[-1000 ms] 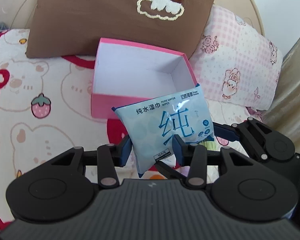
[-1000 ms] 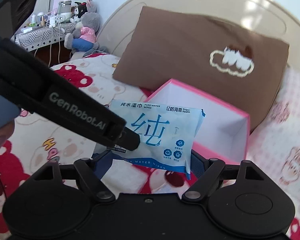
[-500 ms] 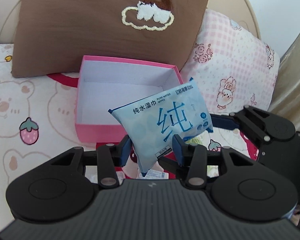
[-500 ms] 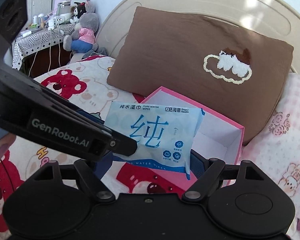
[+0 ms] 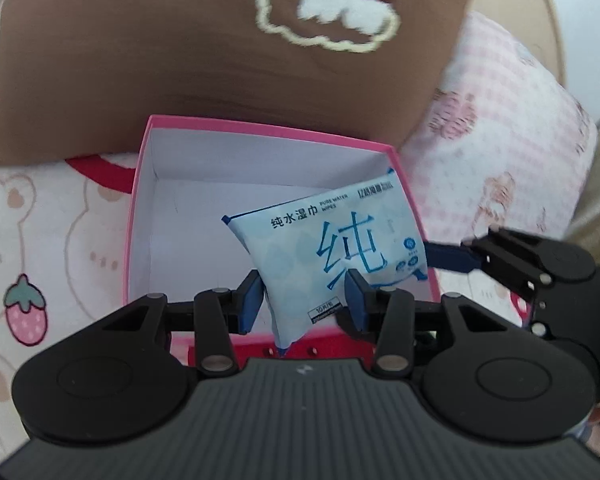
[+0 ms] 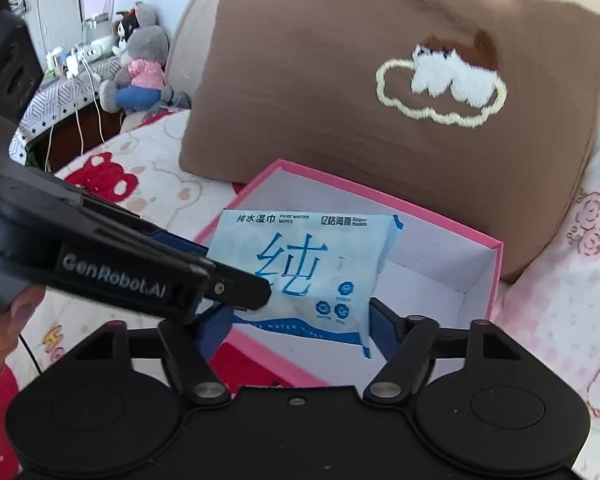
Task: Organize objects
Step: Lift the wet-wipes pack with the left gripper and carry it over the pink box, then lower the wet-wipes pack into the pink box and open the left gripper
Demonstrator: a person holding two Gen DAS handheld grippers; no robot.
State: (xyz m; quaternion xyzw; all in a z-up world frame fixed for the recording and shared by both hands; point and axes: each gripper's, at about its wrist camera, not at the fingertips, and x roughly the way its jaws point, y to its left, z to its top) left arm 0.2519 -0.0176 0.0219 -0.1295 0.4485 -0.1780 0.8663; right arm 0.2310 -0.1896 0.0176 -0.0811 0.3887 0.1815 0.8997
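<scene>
Pink box (image 5: pixel 139 216), open and seemingly empty in front of the brown pillow (image 5: pixel 179 60), now sits right under both grippers; a sec ago it lay further off. Wet-wipes pack (image 5: pixel 332 256) hangs over its near-right corner, pinched narrow in the left gripper (image 5: pixel 300 300). The right gripper (image 6: pixel 295 328) has just been closing, jaws either side of the pack w/ the pads flanking rather than clearly pressing, so I'd say the drop-in is close.

Lighting: you get bright, soft daylight. Blur: motion smear on the pillow (image 5: pixel 227 52). Edges: fisheye bending, dark corners.
</scene>
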